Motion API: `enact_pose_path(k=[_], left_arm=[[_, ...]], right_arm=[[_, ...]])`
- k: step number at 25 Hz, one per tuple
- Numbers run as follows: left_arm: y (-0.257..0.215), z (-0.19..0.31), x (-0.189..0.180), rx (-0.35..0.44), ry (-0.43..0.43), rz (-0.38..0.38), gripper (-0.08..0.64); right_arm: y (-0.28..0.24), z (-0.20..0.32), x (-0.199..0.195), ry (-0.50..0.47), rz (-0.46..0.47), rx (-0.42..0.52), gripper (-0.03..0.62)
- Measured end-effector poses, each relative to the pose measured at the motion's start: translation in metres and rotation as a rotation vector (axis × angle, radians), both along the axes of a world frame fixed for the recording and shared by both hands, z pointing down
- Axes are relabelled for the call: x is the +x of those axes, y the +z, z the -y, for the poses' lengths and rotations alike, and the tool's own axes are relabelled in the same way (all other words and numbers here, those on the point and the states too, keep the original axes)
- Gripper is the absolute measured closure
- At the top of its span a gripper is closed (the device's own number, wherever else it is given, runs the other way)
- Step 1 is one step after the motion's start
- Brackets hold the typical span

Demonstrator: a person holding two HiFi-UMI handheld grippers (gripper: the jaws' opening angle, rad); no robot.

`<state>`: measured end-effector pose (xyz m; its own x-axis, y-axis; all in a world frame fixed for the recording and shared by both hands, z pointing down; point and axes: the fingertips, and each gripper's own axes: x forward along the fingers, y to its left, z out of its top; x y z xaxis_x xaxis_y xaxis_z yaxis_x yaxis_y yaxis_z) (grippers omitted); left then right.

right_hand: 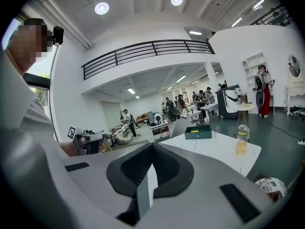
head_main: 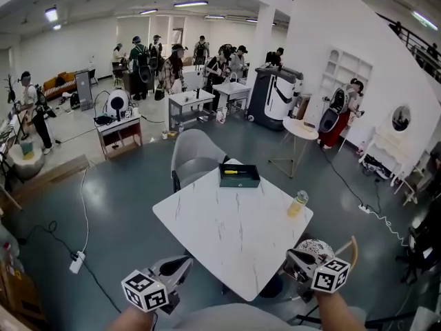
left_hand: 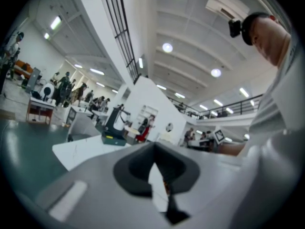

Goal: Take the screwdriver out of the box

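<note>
**Two closed grippers at the near side of a marble-look table, screwdriver lying in its box at the far corner**

A square white tabletop (head_main: 227, 233) with faint grey veining, like marble, is turned so that one corner points away from the person. At that far corner stands a shallow dark green rectangular box (head_main: 239, 183), open at the top. A screwdriver with a yellow handle (head_main: 236, 172) lies lengthwise inside it. Near the right corner, well apart from the box, stands a clear bottle of yellowish liquid (head_main: 298, 204).

A grey moulded shell chair (head_main: 194, 154) stands just behind the far corner, close to the box. A stool with a speckled round cushion (head_main: 315, 248) sits by the near right edge. Farther off on the smooth grey-green floor are a round white side table (head_main: 300, 129) and people at work tables.

The left gripper (head_main: 180, 267) is off the near left edge and the right gripper (head_main: 293, 259) is off the near right edge, beside the stool. Each carries a cube of black-and-white square markers, and both are well apart from the box.

Each gripper view shows its dark padded jaws brought together with nothing between them. Only the right gripper view takes in the bottle, along with the box. The left gripper view sees the box low across the tabletop. Each also catches the other gripper's marker cube off to one side.
</note>
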<state>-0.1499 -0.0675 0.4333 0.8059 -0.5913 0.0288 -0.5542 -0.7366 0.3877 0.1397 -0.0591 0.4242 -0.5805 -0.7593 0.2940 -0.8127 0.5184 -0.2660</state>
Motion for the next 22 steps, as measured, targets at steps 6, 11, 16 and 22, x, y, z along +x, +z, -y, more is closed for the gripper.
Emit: enact_pose_path(k=[6, 11, 16, 22], left_arm=[[0.001, 0.008, 0.002, -0.005, -0.032, 0.014, 0.555], [0.003, 0.018, 0.01, -0.013, -0.095, 0.044, 0.555], [0.004, 0.042, 0.035, -0.021, -0.18, 0.075, 0.555], [0.007, 0.091, 0.099, -0.028, -0.278, 0.07, 0.555]], right_arm=[[0.007, 0.016, 0.004, -0.024, 0.015, -0.017, 0.584], [0.02, 0.044, 0.02, -0.079, 0.035, -0.029, 0.584], [0.028, 0.09, 0.049, -0.149, 0.07, -0.027, 0.584], [0.037, 0.156, 0.103, -0.258, 0.073, -0.025, 0.584]])
